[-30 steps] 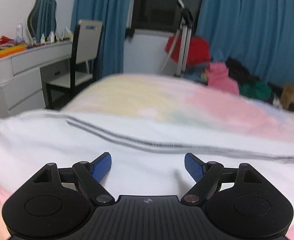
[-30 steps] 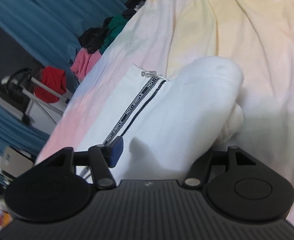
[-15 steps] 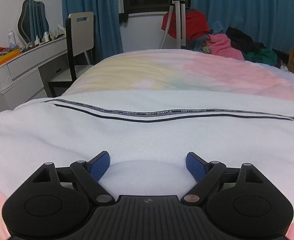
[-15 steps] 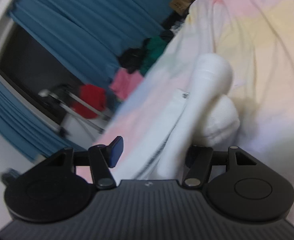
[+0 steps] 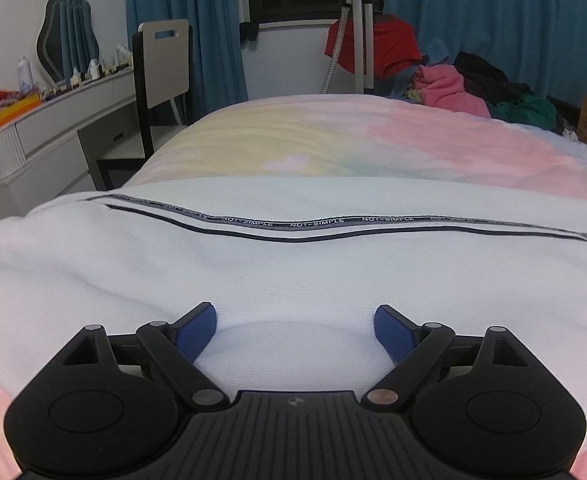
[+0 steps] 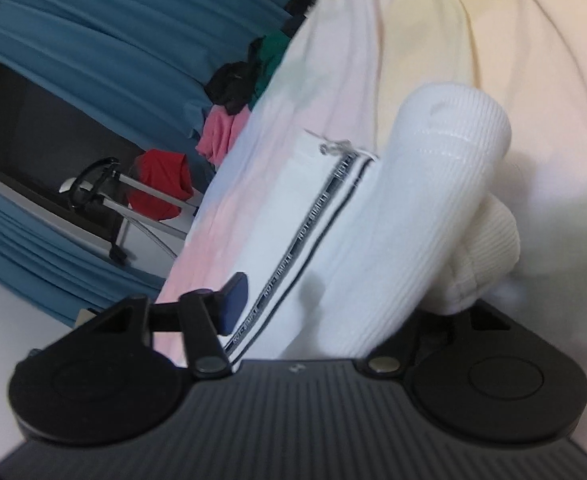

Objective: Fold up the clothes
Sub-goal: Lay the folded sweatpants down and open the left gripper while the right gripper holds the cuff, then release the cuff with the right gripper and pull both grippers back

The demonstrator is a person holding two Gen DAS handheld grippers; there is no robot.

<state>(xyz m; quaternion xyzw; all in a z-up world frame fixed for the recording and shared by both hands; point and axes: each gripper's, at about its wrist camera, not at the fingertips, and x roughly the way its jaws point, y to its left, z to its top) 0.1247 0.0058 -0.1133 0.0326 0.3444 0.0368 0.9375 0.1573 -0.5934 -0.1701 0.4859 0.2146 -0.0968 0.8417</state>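
Note:
A white garment point(image 5: 293, 264) with a black and grey "NOT-SIMPLE" stripe lies across the pastel bed. My left gripper point(image 5: 295, 330) is open, its blue pads resting on the white cloth with a small bulge of fabric between them. In the right wrist view the same garment point(image 6: 393, 216) shows a rolled, ribbed fold running up between the jaws. My right gripper point(image 6: 329, 304) is open around this fold; the left blue pad point(image 6: 233, 300) shows, the right one is hidden behind the cloth.
The bed has a pastel pink and yellow cover point(image 5: 333, 140). A grey dresser point(image 5: 53, 128) and a chair point(image 5: 161, 80) stand at the left. A heap of clothes point(image 5: 473, 88) and a stand point(image 5: 357, 32) lie beyond the bed by blue curtains.
The left gripper has lowered onto the white garment and settled. The right view has swung and tilted, coming back closer over the rolled fold and stripe.

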